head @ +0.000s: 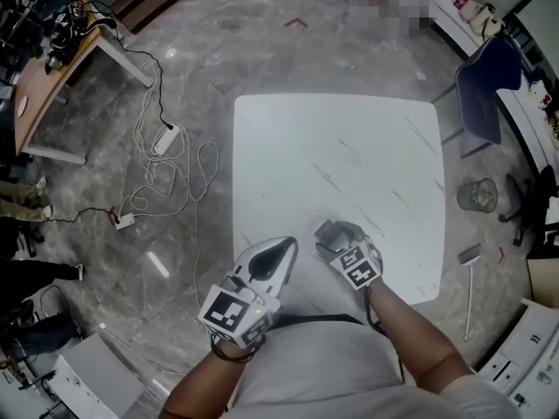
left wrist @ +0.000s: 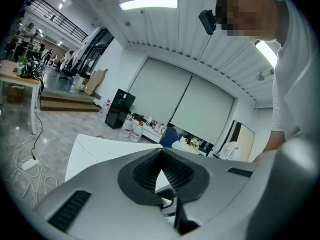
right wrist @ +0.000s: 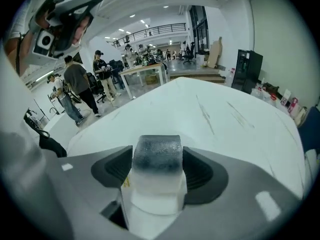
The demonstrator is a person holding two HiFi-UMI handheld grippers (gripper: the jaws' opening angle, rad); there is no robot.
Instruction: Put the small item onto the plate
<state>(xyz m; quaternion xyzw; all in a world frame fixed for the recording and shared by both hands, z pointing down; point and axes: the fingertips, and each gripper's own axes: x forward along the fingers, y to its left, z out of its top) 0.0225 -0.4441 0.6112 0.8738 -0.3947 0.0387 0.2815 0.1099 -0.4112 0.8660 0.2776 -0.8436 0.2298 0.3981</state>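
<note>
Small grey-topped white block (right wrist: 156, 166) sits clamped in your right gripper (right wrist: 157, 176). Your left gripper (left wrist: 163, 178) is closed and empty. Both are near the white square table (head: 349, 147) on a grey marble floor (head: 192, 68).

No text, brand or number is legible. The cubes on the left claw (head: 278, 250) and right claw (head: 332, 231) bear only black-and-white square markers (head: 229, 311). Labels on the far bottles (left wrist: 131, 129) are too small to read.

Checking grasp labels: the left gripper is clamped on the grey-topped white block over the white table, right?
Wrong gripper: the right gripper is clamped on the grey-topped white block over the white table, as the right gripper view shows.
</note>
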